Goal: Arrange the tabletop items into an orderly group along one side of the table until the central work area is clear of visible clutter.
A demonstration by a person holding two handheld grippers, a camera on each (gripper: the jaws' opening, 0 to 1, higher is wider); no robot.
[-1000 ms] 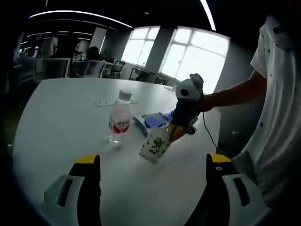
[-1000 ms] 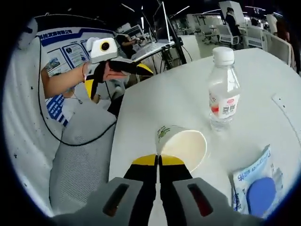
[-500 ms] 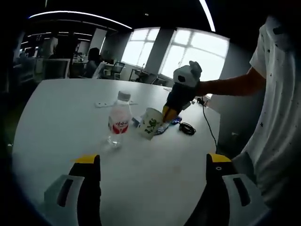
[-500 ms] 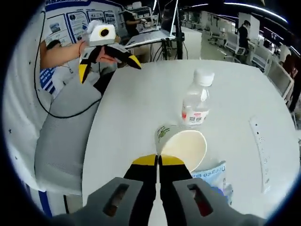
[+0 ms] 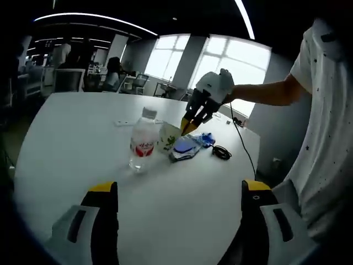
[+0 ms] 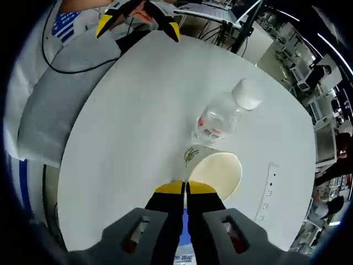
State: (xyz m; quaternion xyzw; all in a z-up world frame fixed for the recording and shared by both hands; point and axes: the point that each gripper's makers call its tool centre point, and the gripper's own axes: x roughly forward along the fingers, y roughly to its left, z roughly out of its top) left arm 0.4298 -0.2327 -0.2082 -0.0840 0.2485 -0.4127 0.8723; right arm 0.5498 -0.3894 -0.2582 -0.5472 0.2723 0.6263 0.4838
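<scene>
This was an open-plan office. At the upper left of the left gripper view, rows of desks with office chairs (image 5: 130,83) stood under long ceiling light strips (image 5: 88,16), beside tall bright windows (image 5: 231,63). The large round white table (image 5: 66,138) resembled a meeting table.

My left gripper (image 5: 179,190) sits low with its jaws spread wide apart, nothing between them. My right gripper (image 6: 185,187) has its yellow-tipped jaws pressed together, pinching the rim of the paper cup (image 6: 212,170). In the left gripper view I see my right arm (image 5: 270,94) stretched out, that gripper angled downward.
</scene>
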